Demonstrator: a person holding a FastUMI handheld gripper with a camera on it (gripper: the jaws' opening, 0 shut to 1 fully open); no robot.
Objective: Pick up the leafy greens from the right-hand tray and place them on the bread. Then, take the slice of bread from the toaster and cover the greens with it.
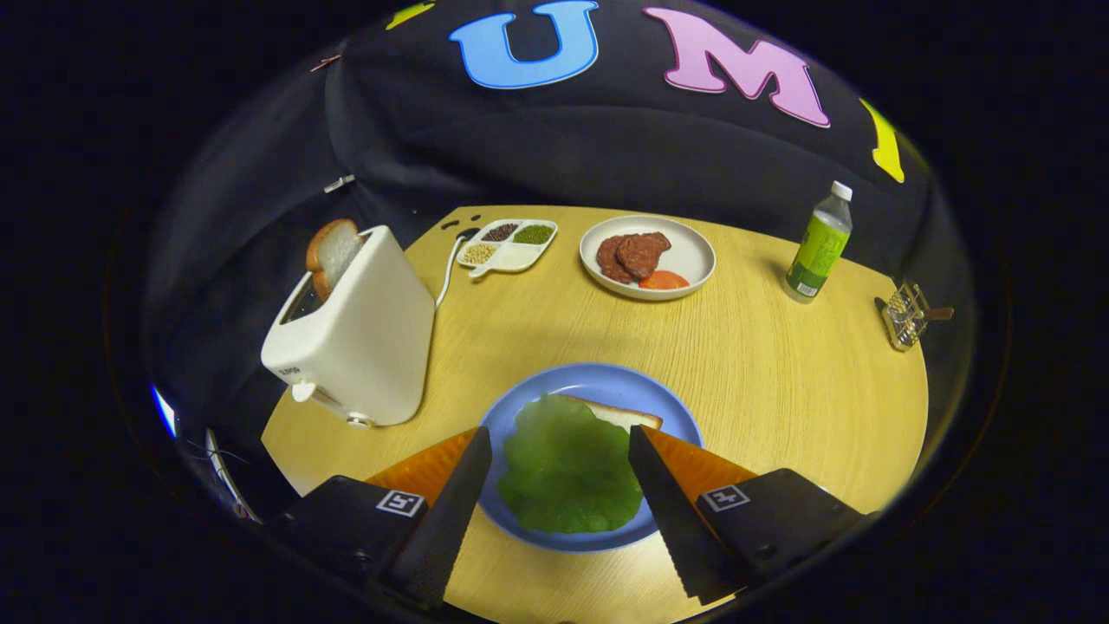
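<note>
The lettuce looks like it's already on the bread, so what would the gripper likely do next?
Probably lift away and swing toward the toaster: the leafy greens already lie on the bread between the open gripper fingers, and the bread slice stands in its slot.

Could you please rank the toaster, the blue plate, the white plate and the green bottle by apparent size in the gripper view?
1. Toaster and blue plate: alike, both near the camera.
2. White plate.
3. Green bottle.
The tongs stand open over the greens.
</note>
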